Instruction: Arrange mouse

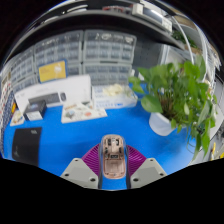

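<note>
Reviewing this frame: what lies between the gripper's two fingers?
In the gripper view, the mouse lies between the fingers of the gripper, flanked by their purple pads, with the blue table mat underneath. Whether the fingers press on it cannot be told.

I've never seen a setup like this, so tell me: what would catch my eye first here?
First, the bright blue table, with a brownish mouse between the fingers of the gripper, against their purple pads. Next, a leafy green plant in a white pot stands beyond the fingers to the right. A white box sits far left, before shelves of bins.
</note>
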{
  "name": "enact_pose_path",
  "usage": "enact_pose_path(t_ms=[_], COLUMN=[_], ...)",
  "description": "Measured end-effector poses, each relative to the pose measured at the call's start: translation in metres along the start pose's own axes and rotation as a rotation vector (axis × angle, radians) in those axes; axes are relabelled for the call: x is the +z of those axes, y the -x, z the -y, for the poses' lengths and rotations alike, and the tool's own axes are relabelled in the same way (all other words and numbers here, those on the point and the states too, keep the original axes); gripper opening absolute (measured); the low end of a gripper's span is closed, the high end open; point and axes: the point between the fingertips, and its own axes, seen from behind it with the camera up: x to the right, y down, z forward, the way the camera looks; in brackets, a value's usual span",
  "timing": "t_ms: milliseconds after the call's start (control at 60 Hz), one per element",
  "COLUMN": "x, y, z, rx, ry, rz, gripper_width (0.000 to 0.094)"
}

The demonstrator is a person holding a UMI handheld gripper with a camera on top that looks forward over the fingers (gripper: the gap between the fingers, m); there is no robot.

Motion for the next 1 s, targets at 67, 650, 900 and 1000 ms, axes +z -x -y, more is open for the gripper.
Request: enact_pose_path(t_ms=[67,650,900,1000], x=[-0.028,-0.066,0.000,0.002], y=[0.028,0.388,0.413,0.414], z=[0.035,0.054,-0.055,-0.050], rx=[0.018,-0.149,-0.214,-0.270], ry=[-0.059,-0.112,0.082,0.025], rz=[-0.002,0.302,0.287,0.270], gripper_width=[0.0321,0.0315,0.0327,0.0320])
